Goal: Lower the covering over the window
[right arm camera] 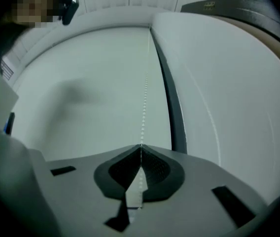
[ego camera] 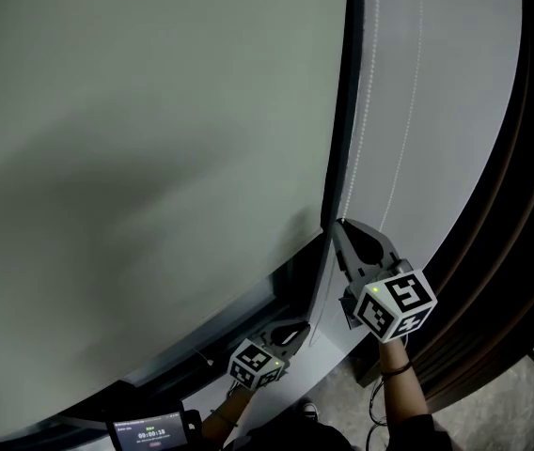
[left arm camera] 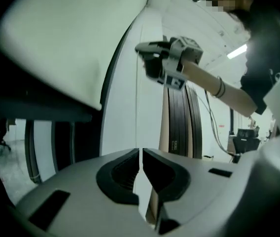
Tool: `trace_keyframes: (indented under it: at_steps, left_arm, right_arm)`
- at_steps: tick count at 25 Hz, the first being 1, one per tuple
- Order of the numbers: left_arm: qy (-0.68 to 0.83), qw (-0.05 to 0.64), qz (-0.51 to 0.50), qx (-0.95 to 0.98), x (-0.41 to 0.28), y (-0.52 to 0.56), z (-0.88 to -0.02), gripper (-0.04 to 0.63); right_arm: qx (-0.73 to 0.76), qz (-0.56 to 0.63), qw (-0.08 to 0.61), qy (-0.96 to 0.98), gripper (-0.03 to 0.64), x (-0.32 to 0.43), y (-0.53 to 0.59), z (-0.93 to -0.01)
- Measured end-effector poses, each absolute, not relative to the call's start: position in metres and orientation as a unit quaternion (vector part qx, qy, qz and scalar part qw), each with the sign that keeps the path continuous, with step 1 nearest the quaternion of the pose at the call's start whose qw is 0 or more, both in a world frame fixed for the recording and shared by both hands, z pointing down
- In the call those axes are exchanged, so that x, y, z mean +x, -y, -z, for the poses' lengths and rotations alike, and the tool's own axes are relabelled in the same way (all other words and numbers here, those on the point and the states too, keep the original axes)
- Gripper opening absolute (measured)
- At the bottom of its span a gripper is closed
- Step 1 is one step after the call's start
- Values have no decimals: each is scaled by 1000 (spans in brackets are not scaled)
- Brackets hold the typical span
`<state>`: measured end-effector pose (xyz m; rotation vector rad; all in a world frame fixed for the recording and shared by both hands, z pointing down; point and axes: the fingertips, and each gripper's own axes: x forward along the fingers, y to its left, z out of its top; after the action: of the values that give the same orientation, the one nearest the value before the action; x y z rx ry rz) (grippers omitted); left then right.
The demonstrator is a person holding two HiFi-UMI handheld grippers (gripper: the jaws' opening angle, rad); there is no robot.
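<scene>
Your right tongs (right arm camera: 140, 146) are closed tight on the thin white bead chain (right arm camera: 143, 107). Their dark ribbed pads meet at the tips, and the chain runs straight up out of them. In the head view they point up along the dark, narrow window frame strip (ego camera: 347, 111), and the chain hangs just right of that strip against the smooth pale wall panel (ego camera: 455, 111). A second strand of the chain hangs a little further right.

Your left tongs (left arm camera: 140, 150) sit lower down on the same line. Their pads are drawn together to a hairline slit, and the chain drops straight into it, so they look clamped on the chain as well.

The wide pale grey-white roller blind of matte fabric (ego camera: 154, 158) lies left of both tongs. It covers most of the window, and its bottom edge ends near your left tongs, with dark glass showing below it.
</scene>
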<state>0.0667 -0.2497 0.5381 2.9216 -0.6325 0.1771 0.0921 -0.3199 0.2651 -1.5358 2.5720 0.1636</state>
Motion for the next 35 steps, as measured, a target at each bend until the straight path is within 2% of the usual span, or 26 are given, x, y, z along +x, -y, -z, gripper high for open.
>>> trace_keyframes:
  at_steps: [4, 8, 10, 15, 20, 22, 23, 25, 28, 31, 35]
  left_arm:
    - [226, 12, 32, 974, 64, 254, -456, 6]
    - [218, -19, 97, 971, 62, 262, -373, 6]
    - [209, -13, 129, 969, 62, 271, -339, 62]
    - [192, -66, 128, 971, 78, 290, -293, 86]
    - [174, -73, 131, 973, 91, 291, -277, 86]
    - [171, -81, 117, 975, 100, 286, -279, 81]
    - [170, -83, 112, 976, 103, 284, -282, 43]
    - [167, -67, 122, 976, 106, 282, -284, 20]
    - [171, -33, 154, 973, 99, 281, -282, 12]
    - [194, -42, 162, 967, 88, 283, -283, 12]
    - [213, -35, 186, 959, 74, 294, -284, 11]
  right_arm:
    - [-518, 6, -5, -855, 11, 90, 328, -359]
    - [-519, 75, -25, -851, 11, 87, 315, -441]
    - [-516, 90, -38, -851, 11, 81, 307, -466]
    - [-509, 124, -80, -848, 11, 69, 294, -523]
    - [-497, 181, -138, -837, 11, 60, 273, -599]
    - [-494, 212, -139, -831, 11, 64, 260, -623]
    - [-494, 225, -133, -829, 11, 67, 254, -629]
    - [-491, 243, -121, -828, 12, 71, 247, -633]
    - [-489, 237, -128, -830, 11, 70, 245, -632]
    - [-491, 233, -130, -829, 12, 69, 241, -631]
    - [-497, 234, -89, -831, 12, 72, 237, -609]
